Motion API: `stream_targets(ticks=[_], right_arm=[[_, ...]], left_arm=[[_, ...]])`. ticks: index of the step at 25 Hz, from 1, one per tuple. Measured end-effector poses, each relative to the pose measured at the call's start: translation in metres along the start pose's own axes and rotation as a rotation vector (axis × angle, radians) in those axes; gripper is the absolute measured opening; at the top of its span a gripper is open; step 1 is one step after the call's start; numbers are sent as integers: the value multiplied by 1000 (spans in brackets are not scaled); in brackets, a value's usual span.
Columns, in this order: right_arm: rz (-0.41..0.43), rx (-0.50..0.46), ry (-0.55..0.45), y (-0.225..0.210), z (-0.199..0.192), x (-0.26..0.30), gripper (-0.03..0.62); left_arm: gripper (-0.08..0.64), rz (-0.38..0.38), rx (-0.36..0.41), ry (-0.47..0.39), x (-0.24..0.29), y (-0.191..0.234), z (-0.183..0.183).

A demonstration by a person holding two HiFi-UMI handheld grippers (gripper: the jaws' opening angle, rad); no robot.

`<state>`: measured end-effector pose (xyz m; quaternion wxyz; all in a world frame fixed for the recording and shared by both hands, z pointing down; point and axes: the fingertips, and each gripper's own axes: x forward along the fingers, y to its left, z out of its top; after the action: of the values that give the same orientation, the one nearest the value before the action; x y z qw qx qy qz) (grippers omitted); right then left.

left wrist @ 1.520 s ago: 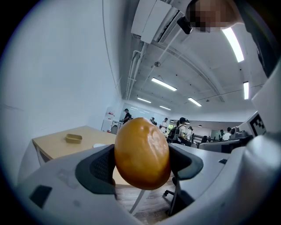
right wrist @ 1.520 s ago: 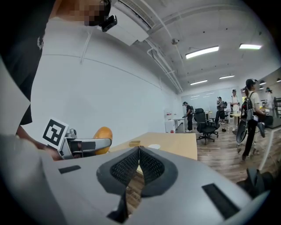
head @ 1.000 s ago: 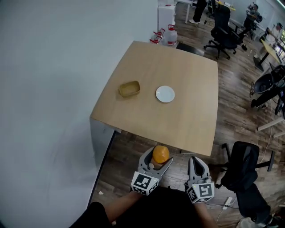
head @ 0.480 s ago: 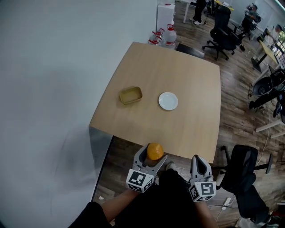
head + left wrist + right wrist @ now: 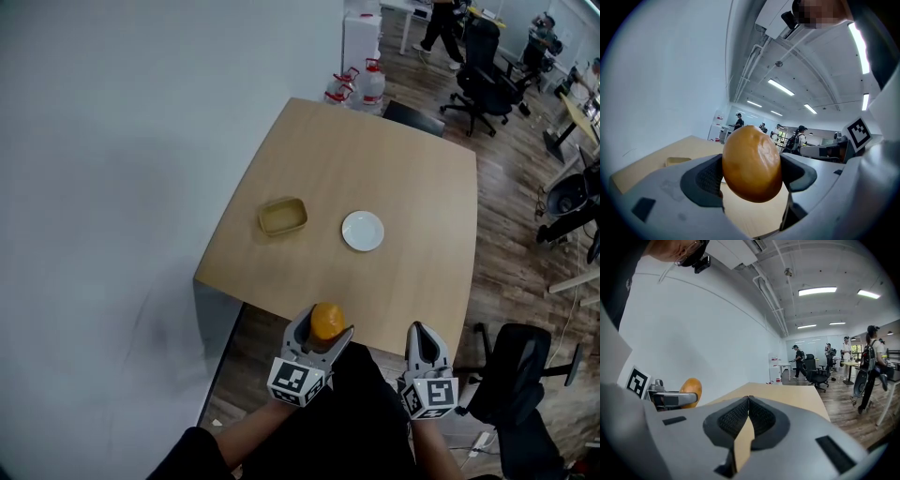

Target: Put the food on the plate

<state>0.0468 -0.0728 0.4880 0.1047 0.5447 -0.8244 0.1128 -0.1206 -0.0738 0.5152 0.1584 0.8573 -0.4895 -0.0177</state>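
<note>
Scene: I stand at the near edge of a pale wooden counter [image 5: 403, 159] and look steeply down on it. A white wall runs along its left side.
Plate [image 5: 363, 231]: small, round, white and bare. It sits about mid-counter and is my landmark for everything below.
Left claw [image 5: 325, 328]: clamped on the food. I hold it in the air at the counter's near edge, well short of the plate and slightly to its left.
Food [image 5: 752, 163]: one smooth, orange-brown, egg-shaped piece. I cannot tell whether it is a bun or a fruit. The pads press its two sides near the widest part, and I judge this keeps it from slipping out while I carry it.
Right claw [image 5: 748, 401]: its jaws are pressed together with nothing between them. It hangs nearer to me than the plate and slightly to its right. I judge it idle, kept clear of the carrying path.
Tan dish [image 5: 282, 216]: shallow and rectangular with rounded corners. It sits just left of the plate and apart from it, and it looks empty.
Task stage: I judge this as the carry. The food is not yet on the plate.
Next move: probably a reach forward over the counter, then lowering until the food meets the plate before letting go.
Risk: the plate is small and the food is rounded. Released from above, the food may roll off towards the tan dish.
</note>
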Motion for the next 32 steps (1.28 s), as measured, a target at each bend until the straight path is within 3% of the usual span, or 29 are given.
stream_targets(ticks=[9, 14, 32], right_arm=[[15, 45, 37, -37, -13, 55, 60], [65, 24, 46, -54, -12, 85, 60], [97, 96, 67, -111, -17, 179, 60]], left_arm=[[331, 37, 11, 81, 66, 22, -11], [331, 31, 27, 117, 123, 33, -17], [331, 134, 28, 341, 260, 122, -104]])
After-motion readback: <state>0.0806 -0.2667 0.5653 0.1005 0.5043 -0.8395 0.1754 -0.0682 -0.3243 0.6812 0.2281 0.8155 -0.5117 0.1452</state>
